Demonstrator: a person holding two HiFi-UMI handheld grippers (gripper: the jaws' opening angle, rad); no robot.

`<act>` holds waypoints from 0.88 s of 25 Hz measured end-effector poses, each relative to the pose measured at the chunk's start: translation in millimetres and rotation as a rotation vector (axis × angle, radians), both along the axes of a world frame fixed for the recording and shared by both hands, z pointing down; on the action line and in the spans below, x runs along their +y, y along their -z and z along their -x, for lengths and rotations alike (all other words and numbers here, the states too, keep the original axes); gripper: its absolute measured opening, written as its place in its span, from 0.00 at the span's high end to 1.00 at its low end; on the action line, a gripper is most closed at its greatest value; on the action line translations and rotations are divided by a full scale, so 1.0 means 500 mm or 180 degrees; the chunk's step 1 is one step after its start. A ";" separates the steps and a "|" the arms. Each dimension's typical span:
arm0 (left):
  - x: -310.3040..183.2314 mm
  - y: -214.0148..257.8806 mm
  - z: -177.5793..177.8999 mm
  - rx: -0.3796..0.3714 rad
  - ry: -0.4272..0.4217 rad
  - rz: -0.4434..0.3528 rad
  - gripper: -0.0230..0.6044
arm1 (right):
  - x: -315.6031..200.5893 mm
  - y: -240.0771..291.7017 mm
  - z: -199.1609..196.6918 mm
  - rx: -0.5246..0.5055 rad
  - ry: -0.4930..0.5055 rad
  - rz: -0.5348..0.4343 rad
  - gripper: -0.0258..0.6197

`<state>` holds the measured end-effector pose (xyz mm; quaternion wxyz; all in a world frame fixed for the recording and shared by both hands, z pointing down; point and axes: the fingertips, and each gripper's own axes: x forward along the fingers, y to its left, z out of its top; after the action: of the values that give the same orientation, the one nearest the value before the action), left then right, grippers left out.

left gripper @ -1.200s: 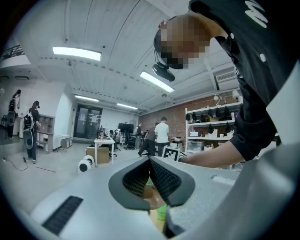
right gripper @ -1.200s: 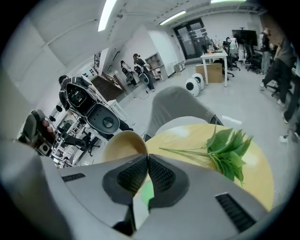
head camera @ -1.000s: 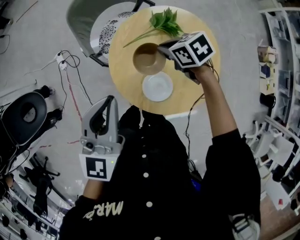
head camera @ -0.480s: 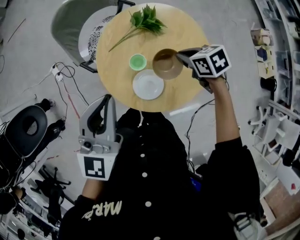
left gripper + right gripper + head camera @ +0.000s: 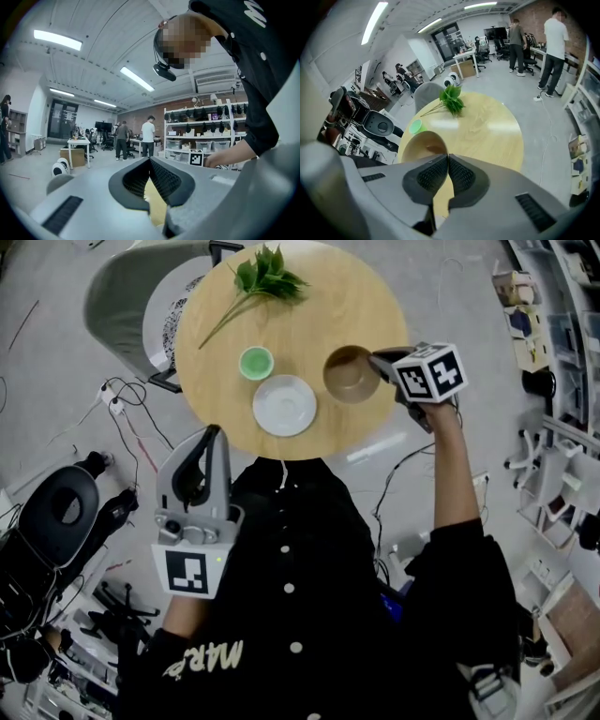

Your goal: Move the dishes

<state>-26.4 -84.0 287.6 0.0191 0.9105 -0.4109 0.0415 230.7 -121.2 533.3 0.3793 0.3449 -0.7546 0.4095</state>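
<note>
Head view: round wooden table (image 5: 366,306) sits at the top, its far edge clipped by the frame border. R gripper (image 5: 377,363) comes in from the right w/ jaws clenched on the right rim of the brown bowl (image 5: 349,376). Bowl is over the table's right part, apart from the other dishes; can't tell if its base touches the tabletop. White plate (image 5: 284,406) lies by the table's near edge. Small green cup (image 5: 255,363) is just beside it on the far-left side; looks not touching. Leafy sprig (image 5: 265,276) lies at the far side, stem trailing toward the left. Grey chair (image 5: 117,296) stands at the table's left, partly hidden under the top.

L gripper (image 5: 214,434) is off the table, over the floor in front of the person's chest, tips aimed at the table's near edge. The hand holding it is mostly covered by the gripper body.

Right gripper view: pads meet at the tips w/ the bowl's rim pinched there. Only part of the bowl shows; the rest is behind the gripper body, and so is the white plate. Green cup (image 5: 415,125) sits beyond the bowl, sprig (image 5: 451,102) further on.

Left gripper view: jaws closed on each other, nothing btwn them. A pale yellow patch shows below the pads, too little to say what it is. View looks across the room: shelves (image 5: 206,136) and people standing far off, small and hard to make out.
</note>
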 end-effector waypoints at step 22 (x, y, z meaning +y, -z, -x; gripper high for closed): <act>0.012 -0.042 -0.051 -0.0120 -0.0206 0.0144 0.96 | 0.130 -0.189 -0.008 0.0029 -0.0202 0.0298 0.94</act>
<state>-0.8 -77.9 308.6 0.0306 0.9218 -0.3804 0.0685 234.5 -56.2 627.6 0.3852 0.3525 -0.7216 0.4546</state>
